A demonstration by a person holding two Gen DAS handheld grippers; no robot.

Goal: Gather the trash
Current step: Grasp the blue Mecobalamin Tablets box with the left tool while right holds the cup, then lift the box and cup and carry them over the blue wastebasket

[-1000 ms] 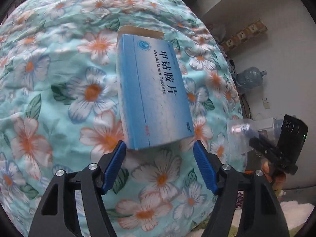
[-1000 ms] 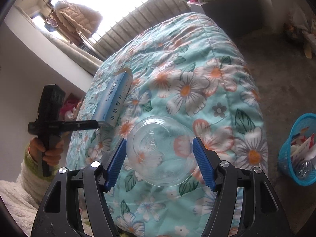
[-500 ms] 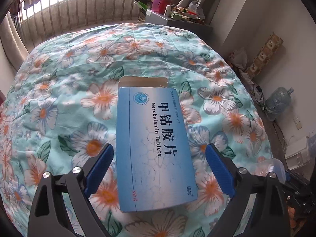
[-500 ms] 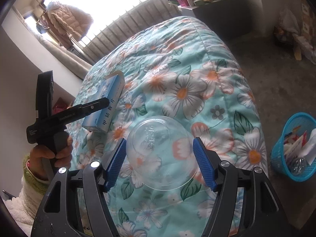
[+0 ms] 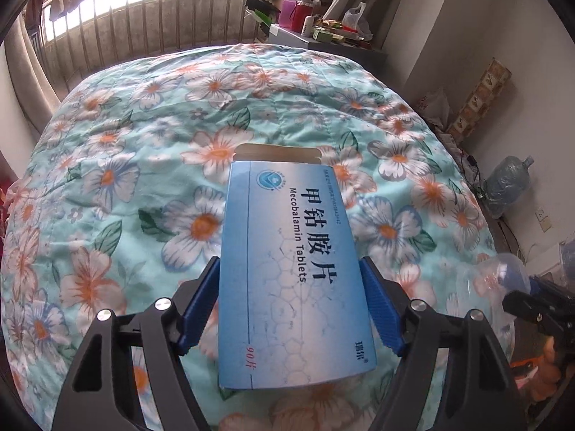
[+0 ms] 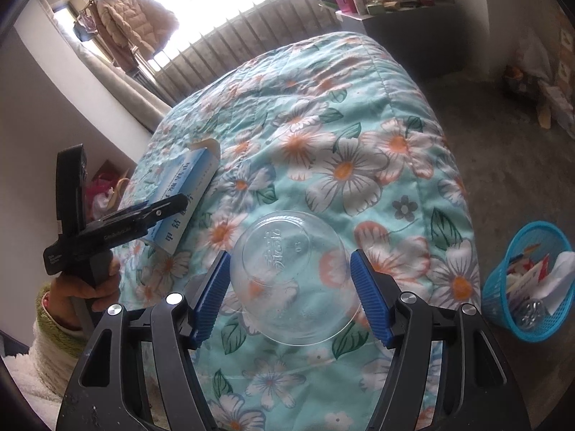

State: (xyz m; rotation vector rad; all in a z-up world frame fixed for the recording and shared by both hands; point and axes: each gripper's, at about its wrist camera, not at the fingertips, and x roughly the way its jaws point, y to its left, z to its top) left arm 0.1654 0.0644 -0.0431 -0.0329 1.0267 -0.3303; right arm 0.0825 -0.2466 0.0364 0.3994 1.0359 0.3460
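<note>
Left gripper (image 5: 289, 309): fingers pinching blue cardboard tablet box (image 5: 291, 280). Right gripper (image 6: 290, 294): fingers clasping clear plastic bowl (image 6: 293, 276). Both lifted off floral bed quilt (image 6: 359, 115), presumably bound for blue mesh wastebasket (image 6: 503, 319).

— What is at the top of the picture?
— A bright window (image 5: 143, 10) with bars. A puffy coat (image 6: 134, 25) hangs at the upper left.
— And the right side?
— A big water bottle (image 5: 508, 186) on the floor, by the wall.

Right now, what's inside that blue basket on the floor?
The basket holds paper or wrapper scraps, white and red, with something shiny and crumpled near the front. Whatever lies deeper is covered by that top layer and the mesh wall.
</note>
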